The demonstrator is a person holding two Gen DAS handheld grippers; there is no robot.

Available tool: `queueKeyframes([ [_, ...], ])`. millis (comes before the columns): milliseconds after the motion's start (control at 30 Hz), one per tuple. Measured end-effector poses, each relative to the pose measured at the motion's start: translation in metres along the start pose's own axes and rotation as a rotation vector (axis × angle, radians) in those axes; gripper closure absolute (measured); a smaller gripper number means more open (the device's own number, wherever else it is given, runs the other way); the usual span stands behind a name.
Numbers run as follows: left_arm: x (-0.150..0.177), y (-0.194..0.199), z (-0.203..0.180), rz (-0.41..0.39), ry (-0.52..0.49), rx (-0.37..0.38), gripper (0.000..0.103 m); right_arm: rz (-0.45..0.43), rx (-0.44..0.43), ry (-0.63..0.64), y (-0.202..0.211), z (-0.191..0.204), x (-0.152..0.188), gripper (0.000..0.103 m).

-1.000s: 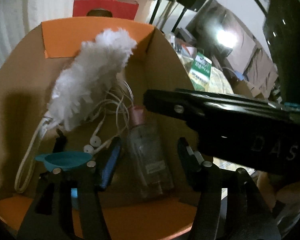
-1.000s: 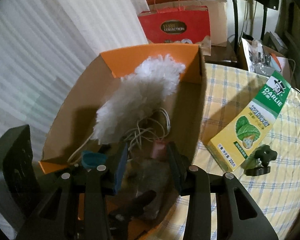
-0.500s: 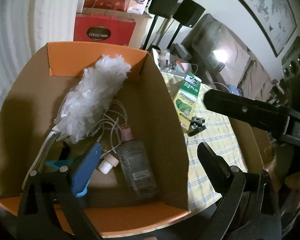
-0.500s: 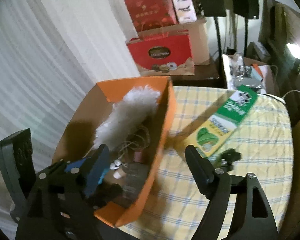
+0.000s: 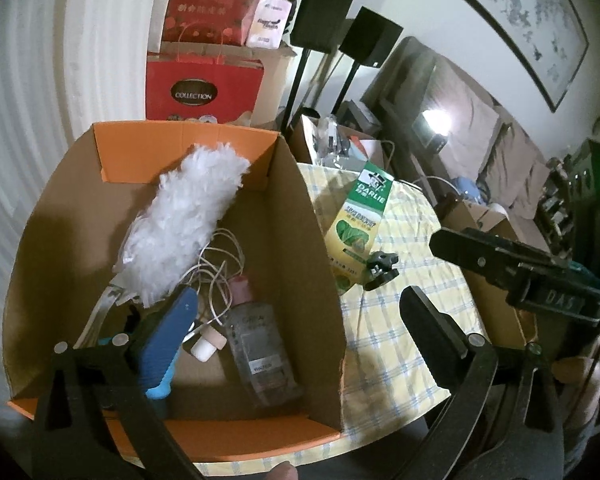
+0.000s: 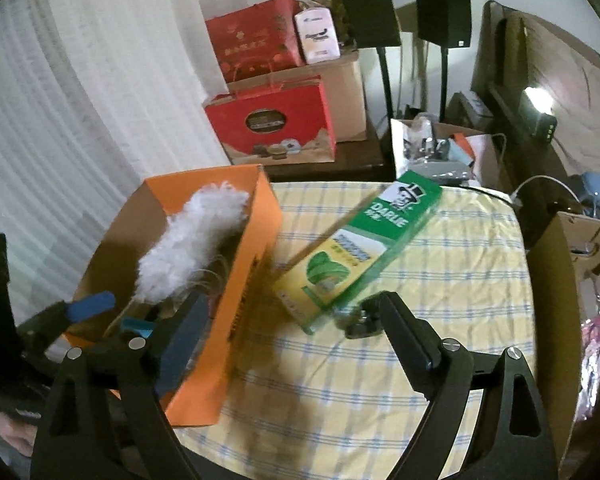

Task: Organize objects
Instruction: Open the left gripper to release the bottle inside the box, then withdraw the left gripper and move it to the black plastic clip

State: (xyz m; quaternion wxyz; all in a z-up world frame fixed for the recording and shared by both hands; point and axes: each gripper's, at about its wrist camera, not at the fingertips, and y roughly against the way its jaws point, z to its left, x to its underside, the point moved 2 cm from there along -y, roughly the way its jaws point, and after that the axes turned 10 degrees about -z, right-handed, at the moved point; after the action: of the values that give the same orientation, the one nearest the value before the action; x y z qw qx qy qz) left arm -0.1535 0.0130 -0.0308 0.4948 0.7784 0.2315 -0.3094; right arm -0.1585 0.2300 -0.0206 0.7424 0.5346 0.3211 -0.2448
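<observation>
Nearby, toothpaste box (image 6: 356,248) beside orange carton (image 6: 236,304)

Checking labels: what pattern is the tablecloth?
Yellow with blue-and-white checks; tablecloth shows best in the right wrist view.

Checked table (image 6: 440,280): orange box (image 6: 244,280), toothpaste carton (image 6: 360,248).

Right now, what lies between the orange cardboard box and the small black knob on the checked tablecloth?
The green-and-yellow Darlie toothpaste carton lies between the box and the knob, clearest in the right wrist view.
</observation>
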Motion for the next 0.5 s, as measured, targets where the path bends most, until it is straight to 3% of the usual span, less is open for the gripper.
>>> queueKeyframes([
  [500,-0.005,-0.008,-0.038,-0.004,-0.041,-0.004,0.002,-0.001,0.049,0.001,0.013,-0.034,0.012,0.014],
])
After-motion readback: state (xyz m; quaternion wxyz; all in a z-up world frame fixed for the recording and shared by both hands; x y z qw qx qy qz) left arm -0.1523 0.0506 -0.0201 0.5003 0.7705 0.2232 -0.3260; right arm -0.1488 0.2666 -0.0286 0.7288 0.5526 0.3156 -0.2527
